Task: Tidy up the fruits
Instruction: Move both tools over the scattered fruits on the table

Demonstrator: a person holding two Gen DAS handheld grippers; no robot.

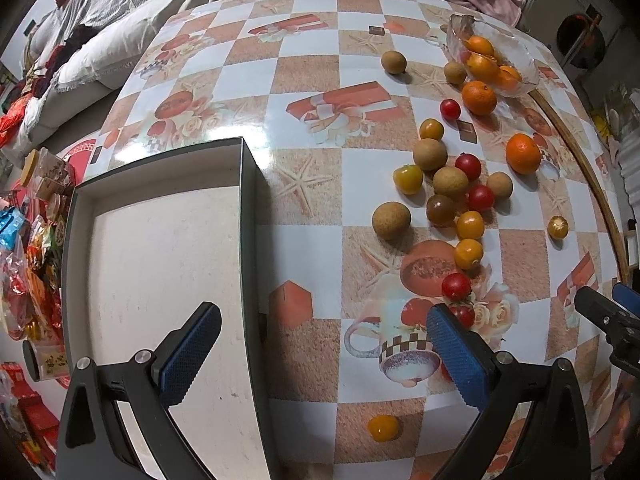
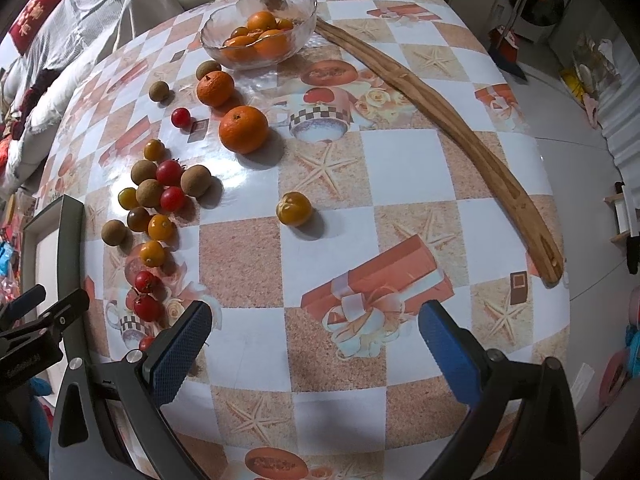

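Observation:
Several small fruits lie loose on the checked tablecloth: red cherry tomatoes [image 1: 456, 285], yellow tomatoes [image 1: 469, 253], brown longans [image 1: 391, 221] and two oranges [image 2: 243, 129]. A glass bowl [image 2: 256, 8] at the far side holds several oranges. An empty white tray with a dark rim [image 1: 160, 264] sits at the left. My left gripper [image 1: 320, 354] is open and empty, over the tray's right edge. My right gripper [image 2: 314, 354] is open and empty above the table's near part, right of the fruit cluster. One yellow tomato [image 2: 294, 209] lies apart.
A long wooden stick [image 2: 460, 128] lies along the table's right side. Snack packets and jars [image 1: 32, 248] crowd the left, beside the tray. A sofa with blankets [image 2: 80, 20] stands behind the table. The floor drops away at the right [image 2: 580, 120].

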